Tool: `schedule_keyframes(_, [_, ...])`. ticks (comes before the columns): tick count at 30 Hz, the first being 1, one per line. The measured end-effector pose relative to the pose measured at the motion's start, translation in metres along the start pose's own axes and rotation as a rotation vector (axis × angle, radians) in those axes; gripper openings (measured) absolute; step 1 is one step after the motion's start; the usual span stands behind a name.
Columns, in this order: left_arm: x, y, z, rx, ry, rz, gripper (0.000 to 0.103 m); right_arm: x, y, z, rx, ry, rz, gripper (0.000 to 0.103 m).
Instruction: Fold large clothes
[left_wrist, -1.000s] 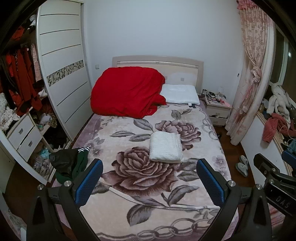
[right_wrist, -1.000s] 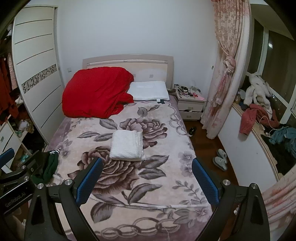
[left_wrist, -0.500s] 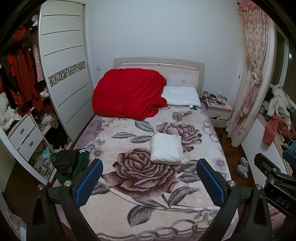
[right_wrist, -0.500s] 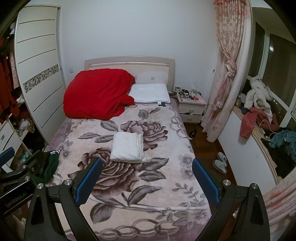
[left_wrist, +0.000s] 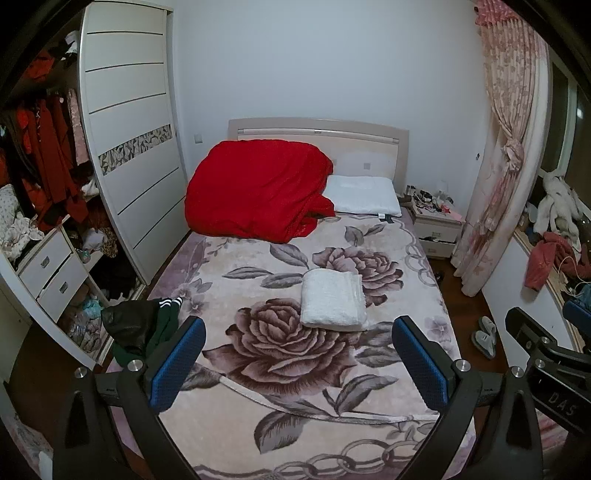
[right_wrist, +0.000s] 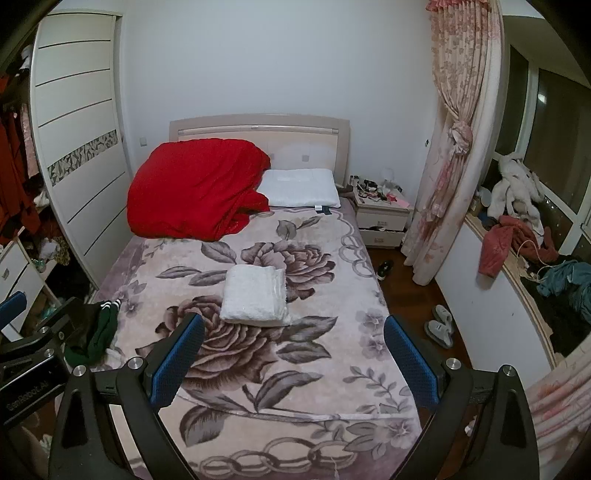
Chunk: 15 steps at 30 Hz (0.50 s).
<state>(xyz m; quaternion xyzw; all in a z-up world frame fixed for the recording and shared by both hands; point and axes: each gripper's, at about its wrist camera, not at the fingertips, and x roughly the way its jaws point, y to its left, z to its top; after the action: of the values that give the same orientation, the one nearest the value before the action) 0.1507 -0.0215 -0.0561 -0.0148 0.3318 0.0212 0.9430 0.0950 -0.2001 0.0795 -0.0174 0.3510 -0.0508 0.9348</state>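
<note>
A white garment (left_wrist: 333, 304) lies folded into a neat rectangle in the middle of the bed (left_wrist: 229, 398), on the rose-patterned blanket; it also shows in the right wrist view (right_wrist: 255, 296). A crumpled dark green and black garment (left_wrist: 142, 326) lies at the bed's left edge, and shows in the right wrist view (right_wrist: 96, 328). My left gripper (left_wrist: 299, 363) is open and empty, held well above the foot of the bed. My right gripper (right_wrist: 293, 360) is open and empty beside it, to the right.
A red duvet (left_wrist: 255, 192) and a white pillow (left_wrist: 364, 199) lie at the headboard. An open wardrobe (left_wrist: 48, 206) with drawers stands left. A nightstand (left_wrist: 437, 225), a curtain (left_wrist: 498, 166), slippers (right_wrist: 439, 325) and a cluttered window ledge (right_wrist: 517, 254) are on the right.
Both grippers have tilted slightly upward, so the bed sits a little lower in view. Nothing on the bed has moved.
</note>
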Motion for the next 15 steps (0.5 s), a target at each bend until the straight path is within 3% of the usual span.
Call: schedule_keyframes(15, [-0.0014,0.0003,-0.0005,-0.001,-0.003,0.0,0.103,-0.0006,0.0022,0.0018,0.001,-0.009,-0.003,0.099])
